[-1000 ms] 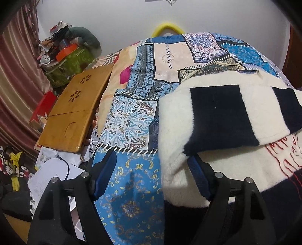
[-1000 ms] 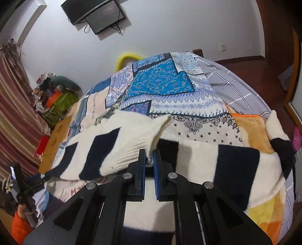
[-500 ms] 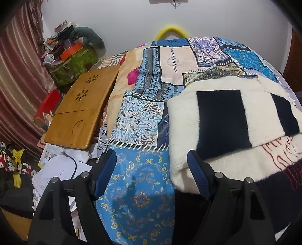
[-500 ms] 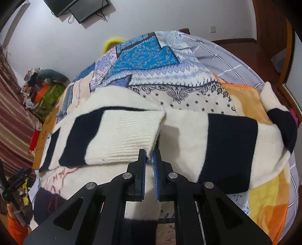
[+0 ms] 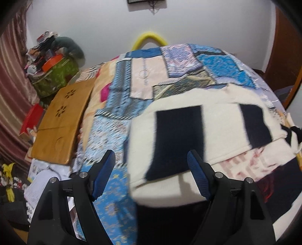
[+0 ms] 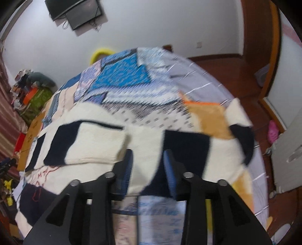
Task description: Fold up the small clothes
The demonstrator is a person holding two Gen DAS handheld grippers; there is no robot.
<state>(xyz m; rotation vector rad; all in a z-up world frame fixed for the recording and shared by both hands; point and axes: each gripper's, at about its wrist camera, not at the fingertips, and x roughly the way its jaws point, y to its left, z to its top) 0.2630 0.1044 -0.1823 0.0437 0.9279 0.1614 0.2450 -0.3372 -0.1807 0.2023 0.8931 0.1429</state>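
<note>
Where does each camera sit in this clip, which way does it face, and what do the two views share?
Left wrist: on the left gripper, looking over the sweater's folded sleeve toward the wooden lap desk; its open fingers show.
Right wrist: on the right gripper, looking across the sweater and patchwork quilt toward the wall TV; its open fingers show.
Shared: sweater, quilt, yellow ring.

Motion blur smears the cream and navy striped knitted sweater (image 6: 143, 143) and the patchwork patterned bedspread (image 5: 117, 135). The sweater's red lettering (image 5: 251, 165) is unreadable, and its lower hem is cut off.
</note>
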